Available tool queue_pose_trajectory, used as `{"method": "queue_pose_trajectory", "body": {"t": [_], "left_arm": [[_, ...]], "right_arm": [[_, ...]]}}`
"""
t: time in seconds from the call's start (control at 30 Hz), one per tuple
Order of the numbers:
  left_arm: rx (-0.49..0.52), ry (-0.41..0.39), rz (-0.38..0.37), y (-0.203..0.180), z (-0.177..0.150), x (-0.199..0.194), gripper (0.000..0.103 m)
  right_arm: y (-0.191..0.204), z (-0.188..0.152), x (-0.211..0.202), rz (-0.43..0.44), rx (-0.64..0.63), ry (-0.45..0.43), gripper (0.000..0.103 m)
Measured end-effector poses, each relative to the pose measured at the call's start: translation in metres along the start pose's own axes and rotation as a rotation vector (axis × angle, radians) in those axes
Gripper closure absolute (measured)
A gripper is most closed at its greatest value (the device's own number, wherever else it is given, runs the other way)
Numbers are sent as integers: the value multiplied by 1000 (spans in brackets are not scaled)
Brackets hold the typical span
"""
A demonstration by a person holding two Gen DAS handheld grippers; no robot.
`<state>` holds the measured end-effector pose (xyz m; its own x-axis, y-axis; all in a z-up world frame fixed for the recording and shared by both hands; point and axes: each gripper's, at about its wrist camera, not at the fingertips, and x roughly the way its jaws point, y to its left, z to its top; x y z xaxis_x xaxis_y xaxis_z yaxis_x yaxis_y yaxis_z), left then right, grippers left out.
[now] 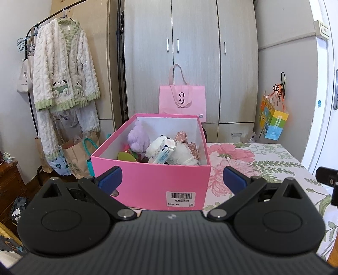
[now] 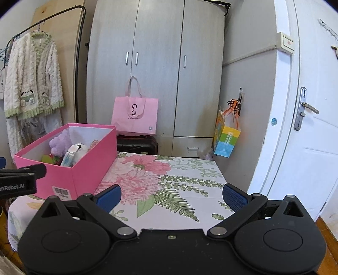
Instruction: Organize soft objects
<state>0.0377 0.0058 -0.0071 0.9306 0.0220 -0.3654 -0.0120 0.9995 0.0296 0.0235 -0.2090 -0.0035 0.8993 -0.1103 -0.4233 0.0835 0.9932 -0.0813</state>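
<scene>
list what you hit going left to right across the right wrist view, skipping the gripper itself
fleece pajama jacket on the rack → pink box → pink tote bag → colourful gift bag → white door with its handle

grey wardrobe (image 2: 156, 69) — white door (image 2: 306, 118) | clothes rail (image 1: 63, 12) left — daylight

Black ribbed gripper (image 1: 172, 178) bodies (silver pivot screws), blue pads (image 2: 108, 197)
</scene>
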Motion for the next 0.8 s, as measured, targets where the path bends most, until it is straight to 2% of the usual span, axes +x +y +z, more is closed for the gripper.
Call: {"method": "queue_pose_trajectory", "body": {"t": [0.4, 0.6, 0.8], "left_arm": [[36, -28, 14, 0, 1, -2, 0], [31, 5, -2, 0, 0, 2, 0], [28, 3, 7, -1, -1, 1, 0]], "right_arm": [[2, -2, -5, 6, -1, -16, 0], [2, -2, -3, -1, 1, -5, 0], [2, -1, 0, -1, 4, 1, 0]]}}
